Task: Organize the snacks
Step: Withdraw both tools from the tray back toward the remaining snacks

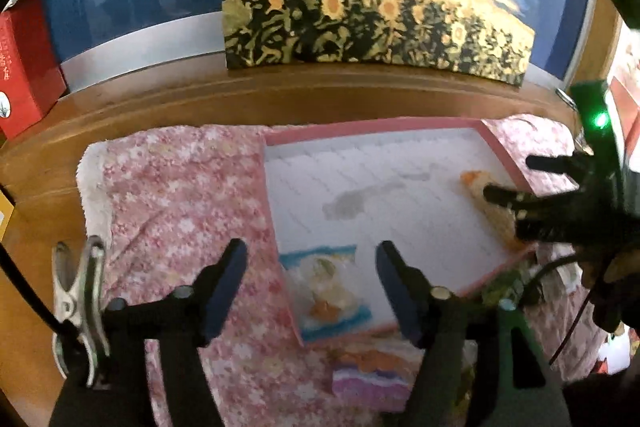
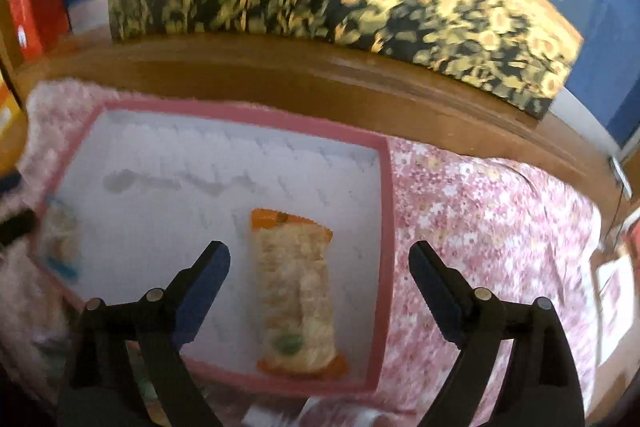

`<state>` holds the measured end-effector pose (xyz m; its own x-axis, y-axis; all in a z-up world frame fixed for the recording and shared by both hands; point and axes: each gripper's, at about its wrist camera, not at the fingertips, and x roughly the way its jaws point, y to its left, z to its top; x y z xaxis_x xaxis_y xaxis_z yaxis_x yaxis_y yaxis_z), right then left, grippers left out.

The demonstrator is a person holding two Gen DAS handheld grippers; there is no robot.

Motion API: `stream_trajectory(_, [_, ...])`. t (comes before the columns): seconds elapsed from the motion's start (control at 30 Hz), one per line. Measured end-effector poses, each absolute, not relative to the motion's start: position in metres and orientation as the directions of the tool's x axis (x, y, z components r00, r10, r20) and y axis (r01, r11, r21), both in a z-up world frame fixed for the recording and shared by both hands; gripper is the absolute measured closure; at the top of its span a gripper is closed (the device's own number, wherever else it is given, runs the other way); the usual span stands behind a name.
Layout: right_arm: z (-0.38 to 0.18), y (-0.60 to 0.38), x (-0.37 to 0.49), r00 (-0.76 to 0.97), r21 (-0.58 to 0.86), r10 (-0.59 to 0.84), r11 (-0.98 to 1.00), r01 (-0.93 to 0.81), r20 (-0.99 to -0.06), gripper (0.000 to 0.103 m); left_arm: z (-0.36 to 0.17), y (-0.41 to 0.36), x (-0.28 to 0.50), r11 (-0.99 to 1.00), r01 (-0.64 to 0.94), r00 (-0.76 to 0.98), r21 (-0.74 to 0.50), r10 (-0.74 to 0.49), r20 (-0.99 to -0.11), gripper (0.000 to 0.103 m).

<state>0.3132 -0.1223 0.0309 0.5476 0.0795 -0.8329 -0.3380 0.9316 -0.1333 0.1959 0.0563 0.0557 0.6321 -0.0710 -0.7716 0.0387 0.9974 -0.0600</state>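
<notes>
Orange-ended cracker packet [image 2: 298, 297] lies in the pink tray [image 2: 384, 227], dead ahead of the right claw [image 2: 320, 259] and between its 2 spread fingers, long axis running straight away from the claw, tucked beside the tray's right wall. That arm looks nearer. The left claw [image 1: 312, 259], also spread and holding nothing, hovers over a blue-edged packet [image 1: 328, 291] in the tray's near-left corner. A purple-banded packet [image 1: 372, 379] sits just short of the tray on the floral cloth [image 1: 180, 195]. Any packet print is blurred; the red box's [image 1: 24, 67] writing is unreadable too.
</notes>
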Motion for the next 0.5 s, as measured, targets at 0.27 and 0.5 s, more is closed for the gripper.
stream_trajectory(0.27, [-0.005,-0.115,0.316,0.515,-0.244,-0.061,0.923,-0.296,-0.855,0.011,0.018,0.044,0.217,0.999,0.002,0.559,0.035,0.028,-0.829,0.029])
stream_trajectory(0.5, [-0.013,-0.135,0.307,0.491,-0.192,-0.040,0.945,-0.264,-0.870,0.011,0.045,0.047,0.202,0.998,0.048,0.634,-0.027,-0.051,-0.771,0.030])
